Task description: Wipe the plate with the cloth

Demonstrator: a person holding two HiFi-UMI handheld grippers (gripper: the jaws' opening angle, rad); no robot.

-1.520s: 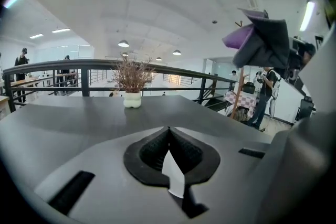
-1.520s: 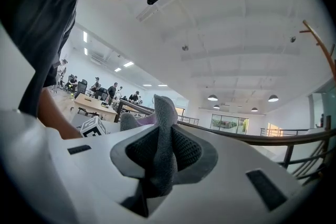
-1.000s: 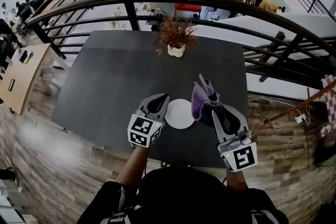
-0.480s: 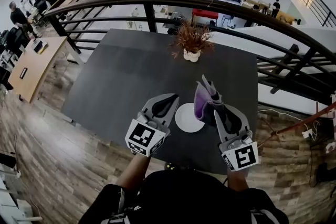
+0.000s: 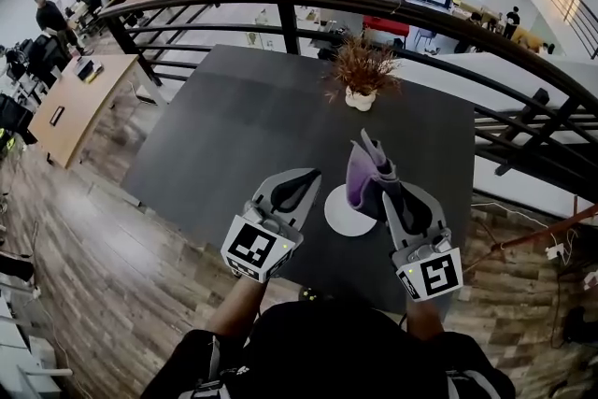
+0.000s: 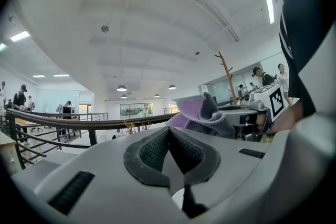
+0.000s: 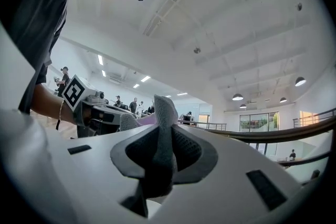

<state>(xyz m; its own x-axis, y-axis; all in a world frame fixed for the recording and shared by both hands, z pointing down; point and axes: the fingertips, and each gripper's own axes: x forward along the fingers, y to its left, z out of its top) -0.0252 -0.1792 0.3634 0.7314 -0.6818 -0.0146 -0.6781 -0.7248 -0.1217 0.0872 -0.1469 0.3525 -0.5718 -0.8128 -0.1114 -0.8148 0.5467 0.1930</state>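
Observation:
The small white plate point(image 5: 342, 216) is over the dark table point(image 5: 234, 126) near its front edge, between my two grippers. My left gripper point(image 5: 314, 175) hovers just left of the plate's rim, and its pads point(image 6: 152, 150) are shut with nothing plainly held. A sliver of white shows below them in the left gripper view. My right gripper point(image 5: 383, 180) is shut on the purple and grey cloth point(image 5: 361, 175), which hangs over the plate's right side. In the right gripper view the cloth point(image 7: 163, 113) stands up between the pads. It also shows bunched in the left gripper view point(image 6: 202, 113).
A dried plant in a white pot point(image 5: 360, 78) stands at the table's far side. A curved black railing point(image 5: 374, 0) runs behind the table, with a lower floor beyond it. Wooden flooring lies left and right of the table.
The left gripper has risen and looks larger in the head view. The head view has shifted, so the table sits further right. The right gripper keeps the cloth by the plate.

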